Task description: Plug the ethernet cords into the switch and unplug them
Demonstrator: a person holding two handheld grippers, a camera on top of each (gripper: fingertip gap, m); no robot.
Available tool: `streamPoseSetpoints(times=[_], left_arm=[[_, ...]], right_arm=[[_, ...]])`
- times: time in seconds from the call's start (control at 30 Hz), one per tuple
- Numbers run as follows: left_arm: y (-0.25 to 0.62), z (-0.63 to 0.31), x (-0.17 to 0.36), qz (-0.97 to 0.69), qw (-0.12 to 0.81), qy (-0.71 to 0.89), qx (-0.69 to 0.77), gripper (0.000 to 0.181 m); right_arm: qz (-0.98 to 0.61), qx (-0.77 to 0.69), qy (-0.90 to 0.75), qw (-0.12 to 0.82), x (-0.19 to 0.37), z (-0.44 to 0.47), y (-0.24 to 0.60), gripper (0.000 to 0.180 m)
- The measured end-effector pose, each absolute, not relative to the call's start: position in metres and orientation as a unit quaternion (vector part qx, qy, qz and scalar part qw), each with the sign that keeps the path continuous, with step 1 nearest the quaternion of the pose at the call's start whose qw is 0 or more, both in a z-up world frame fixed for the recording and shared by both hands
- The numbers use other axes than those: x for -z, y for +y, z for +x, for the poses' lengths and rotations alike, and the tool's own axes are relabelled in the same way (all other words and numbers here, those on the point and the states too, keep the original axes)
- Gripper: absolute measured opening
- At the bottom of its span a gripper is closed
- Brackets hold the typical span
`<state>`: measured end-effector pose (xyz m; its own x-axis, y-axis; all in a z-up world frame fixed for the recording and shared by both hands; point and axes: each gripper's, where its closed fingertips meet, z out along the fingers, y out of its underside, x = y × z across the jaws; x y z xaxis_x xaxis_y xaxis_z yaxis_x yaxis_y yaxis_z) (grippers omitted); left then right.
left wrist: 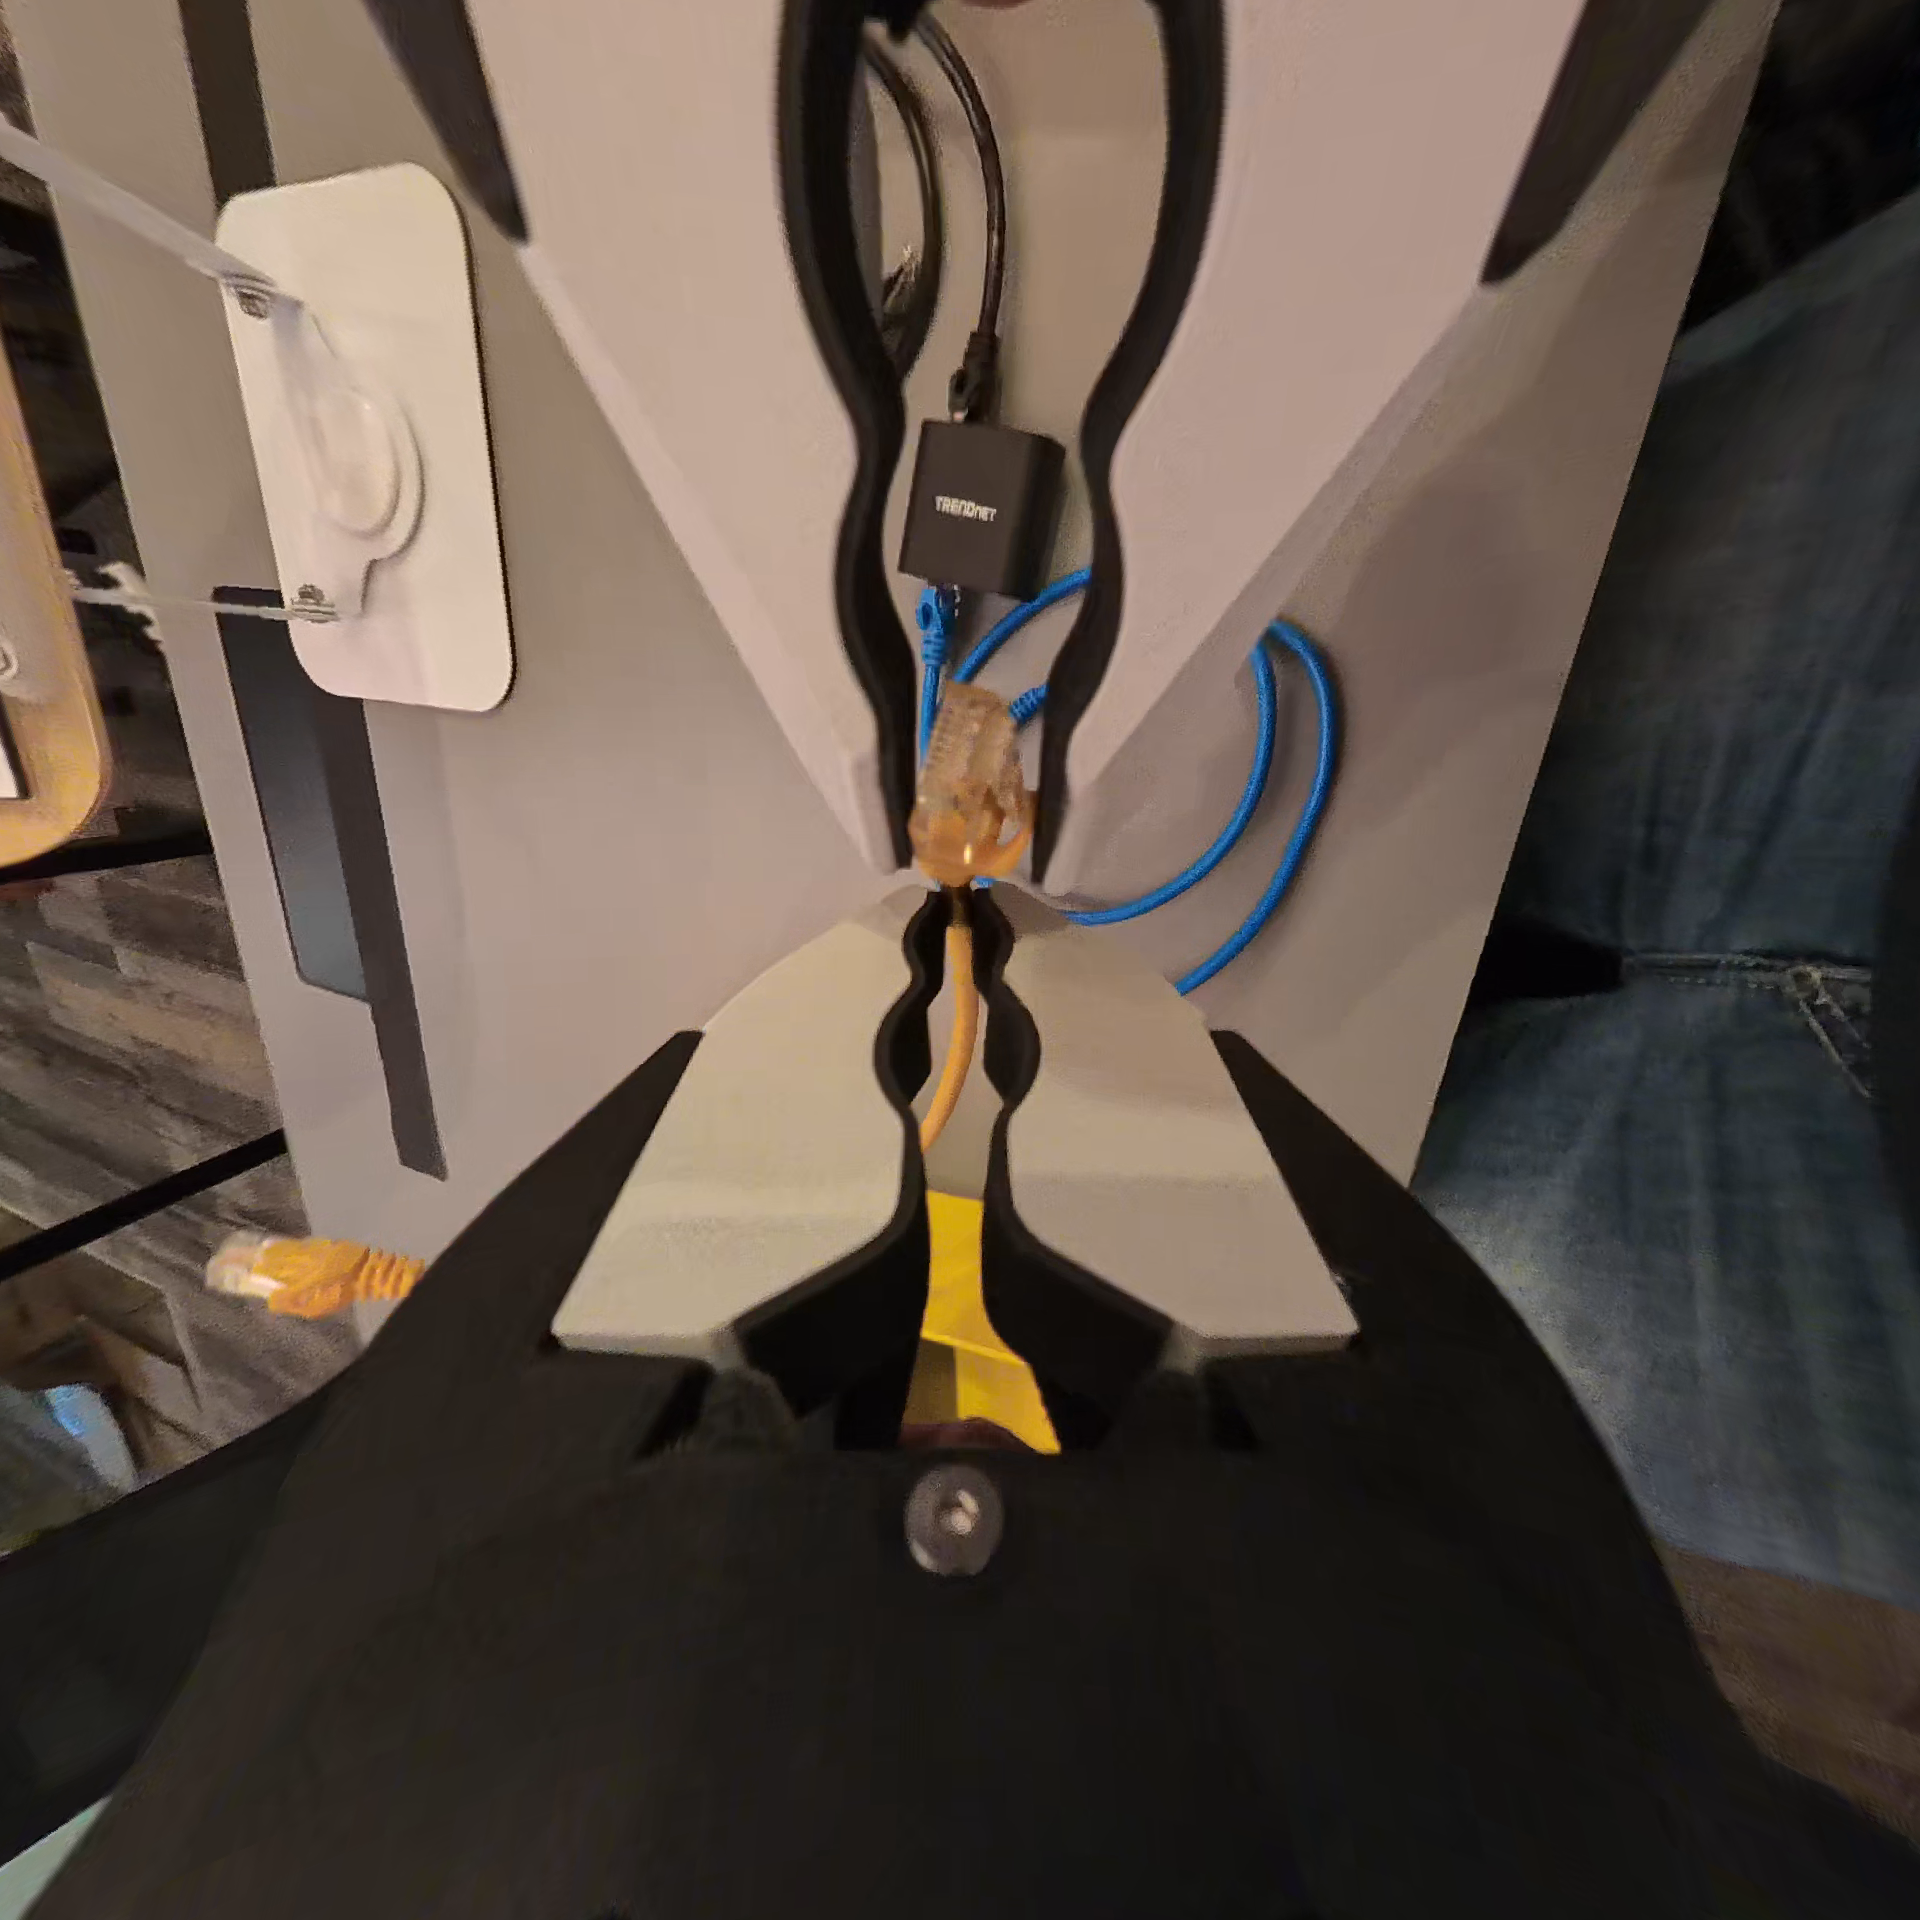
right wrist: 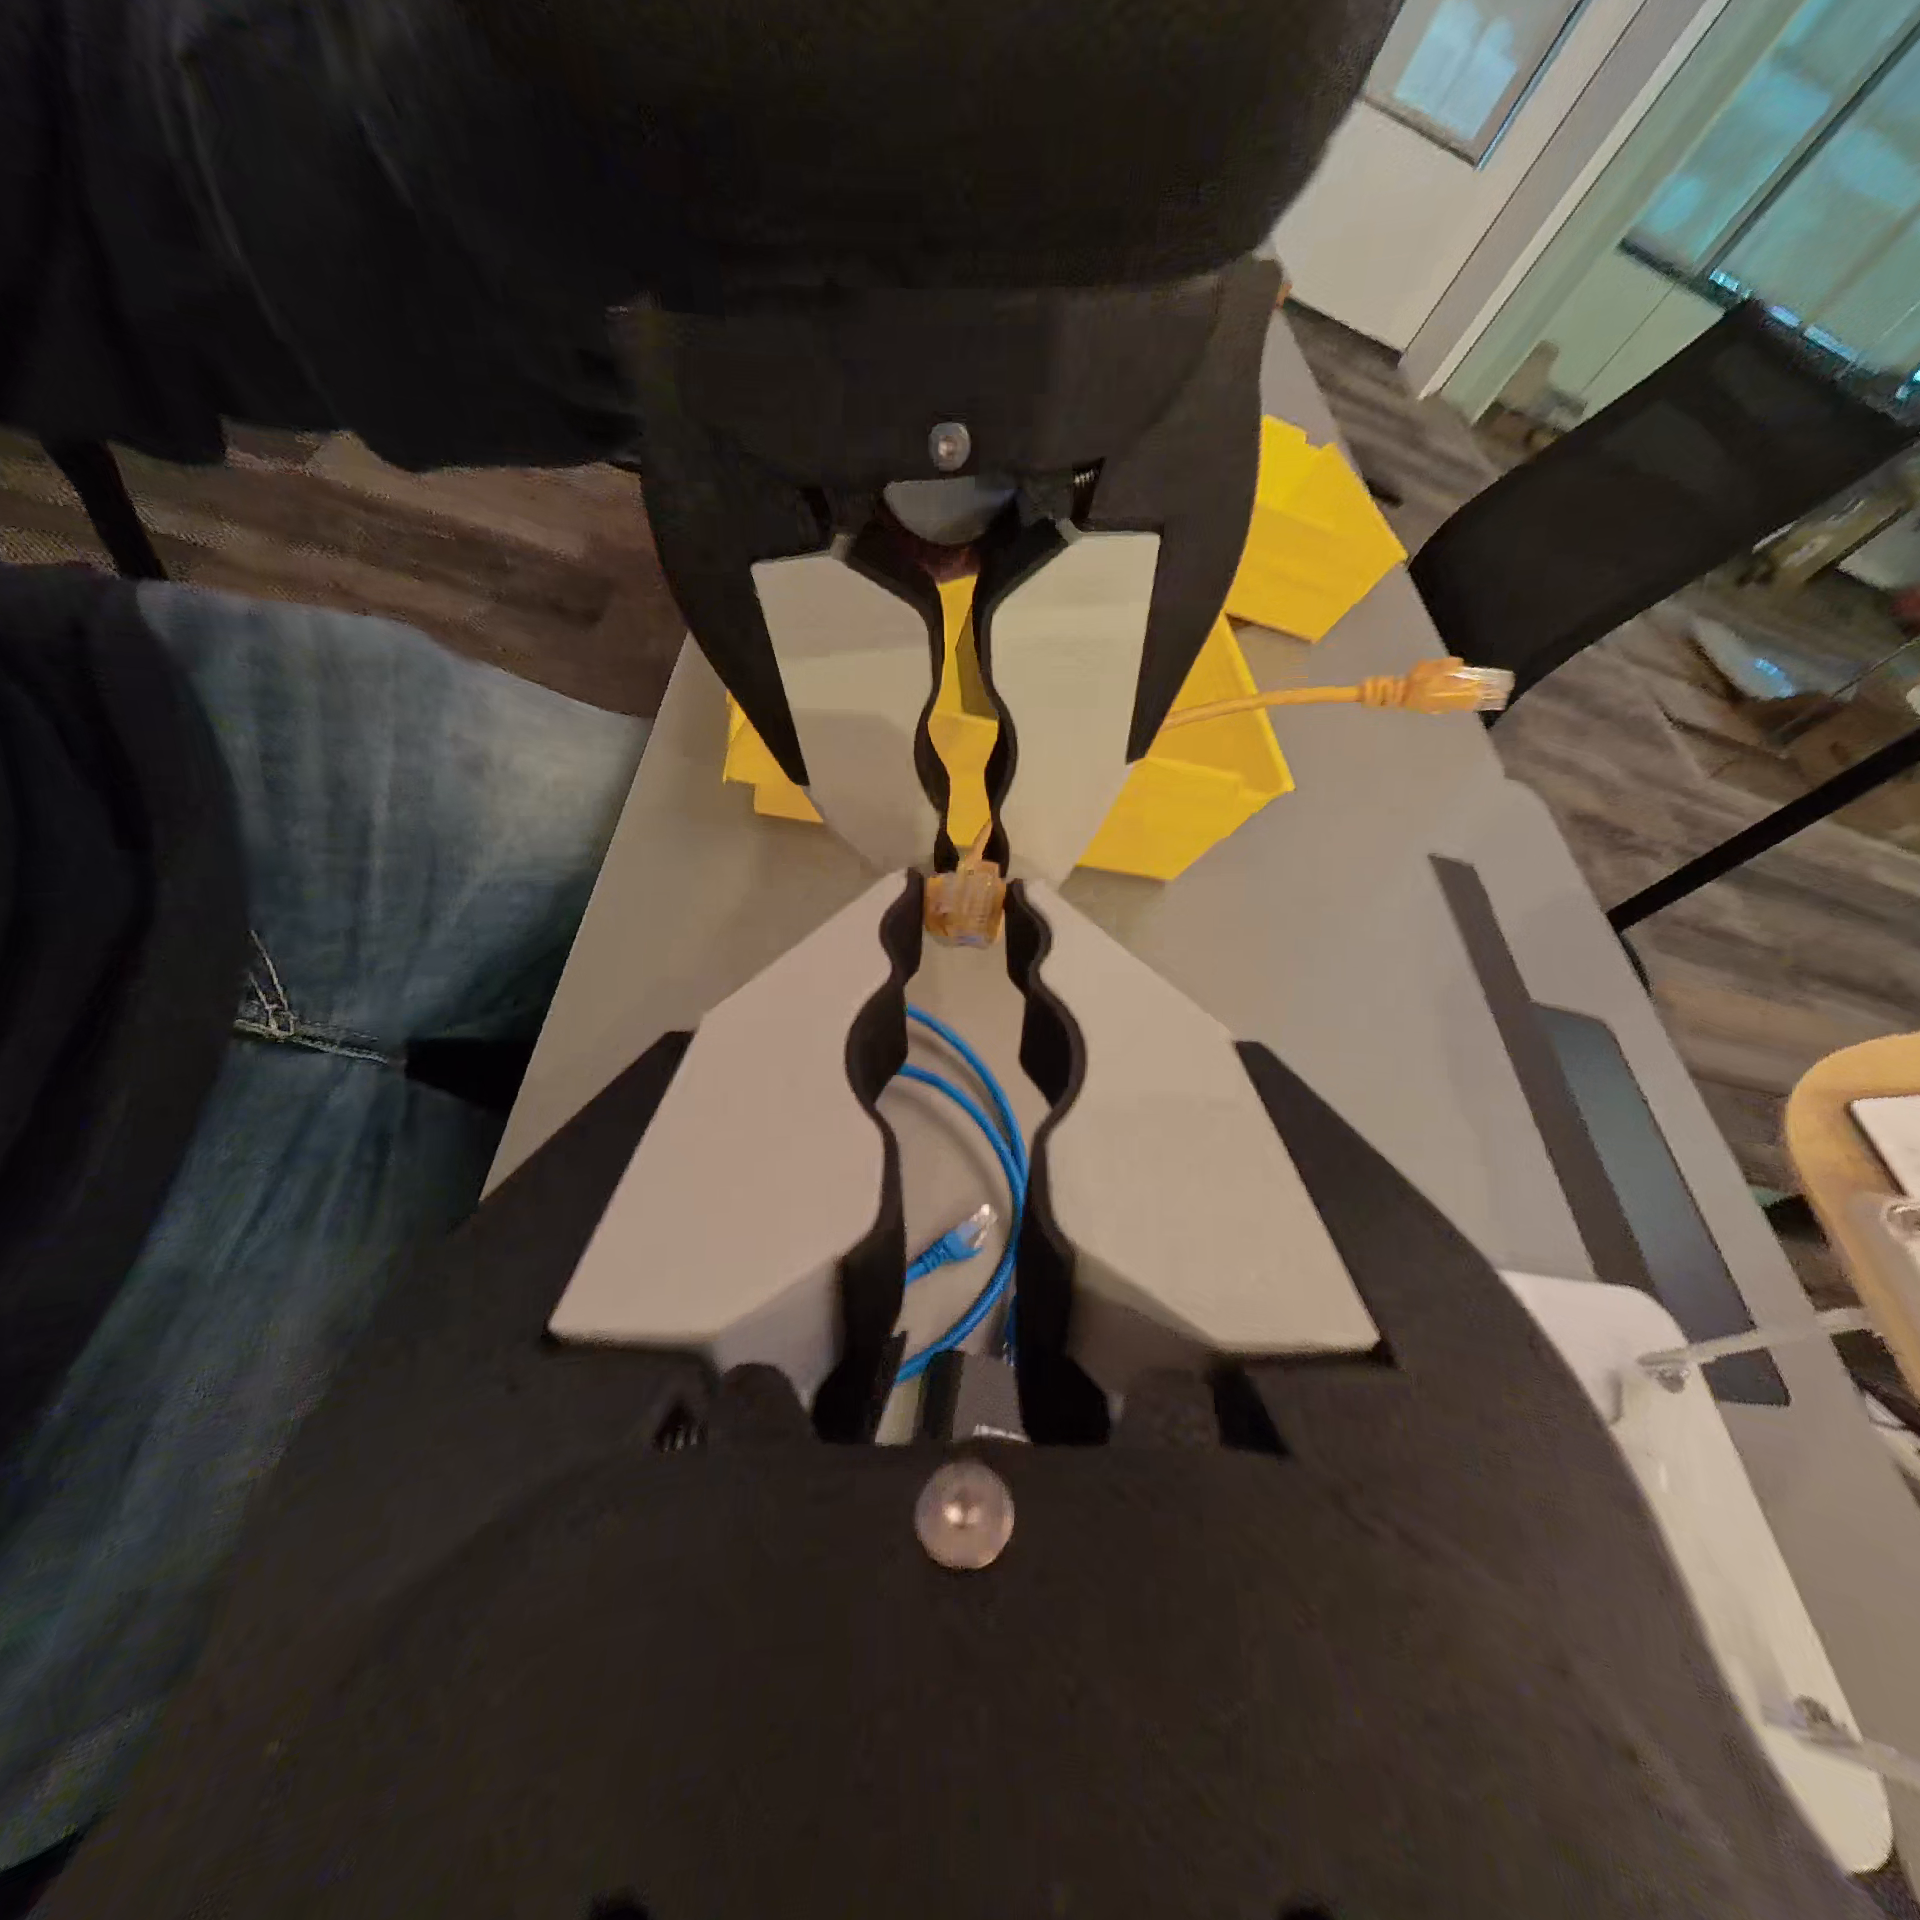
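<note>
Jaws of both grippers meet tip to tip above the table (right wrist: 1299, 966): left gripper (left wrist: 954, 902) pinches the orange cord (left wrist: 951, 1039), right gripper (right wrist: 961, 888) pinches its plug (right wrist: 964, 906), likely a handover before aiming at the black switch (left wrist: 977, 509), far centre.

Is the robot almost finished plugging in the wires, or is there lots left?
Done: one blue cord end looks plugged into the small black switch. In hand: both grippers meet at the orange cord's clear plug; the left gripper pinches the cord behind it, the right gripper holds the plug. Left: that plug isn't in the switch, another blue plug lies loose, and the unplugging remains.
</note>
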<state>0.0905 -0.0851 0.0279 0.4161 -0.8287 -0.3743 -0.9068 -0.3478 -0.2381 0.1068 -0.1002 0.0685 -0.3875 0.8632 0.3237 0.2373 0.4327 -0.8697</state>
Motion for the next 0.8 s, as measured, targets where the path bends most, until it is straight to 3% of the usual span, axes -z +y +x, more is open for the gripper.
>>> streamPoseSetpoints(times=[0.03, 0.13, 0.4, 0.63, 0.8], left_arm=[[-0.084, 0.091, -0.025, -0.813, 0.2, 0.537, -0.1, 0.005], [-0.081, 0.095, -0.021, -0.809, 0.196, 0.546, -0.093, 0.005], [-0.051, 0.091, -0.042, -0.785, 0.313, 0.504, -0.179, 0.05], [-0.051, 0.131, -0.073, -0.72, 0.535, 0.419, -0.141, 0.05], [-0.047, 0.139, -0.067, -0.69, 0.627, 0.334, -0.137, 0.048]], right_arm=[[-0.379, -0.384, -0.739, 0.403, -0.065, 0.108, -0.099, 0.014], [-0.395, -0.394, -0.732, 0.392, -0.061, 0.113, -0.093, 0.012], [-0.45, -0.553, -0.59, 0.379, -0.078, 0.122, -0.061, 0.01], [-0.469, -0.685, -0.436, 0.348, -0.077, 0.128, -0.033, 0.01], [-0.446, -0.757, -0.363, 0.309, -0.081, 0.135, -0.031, 0.01]])
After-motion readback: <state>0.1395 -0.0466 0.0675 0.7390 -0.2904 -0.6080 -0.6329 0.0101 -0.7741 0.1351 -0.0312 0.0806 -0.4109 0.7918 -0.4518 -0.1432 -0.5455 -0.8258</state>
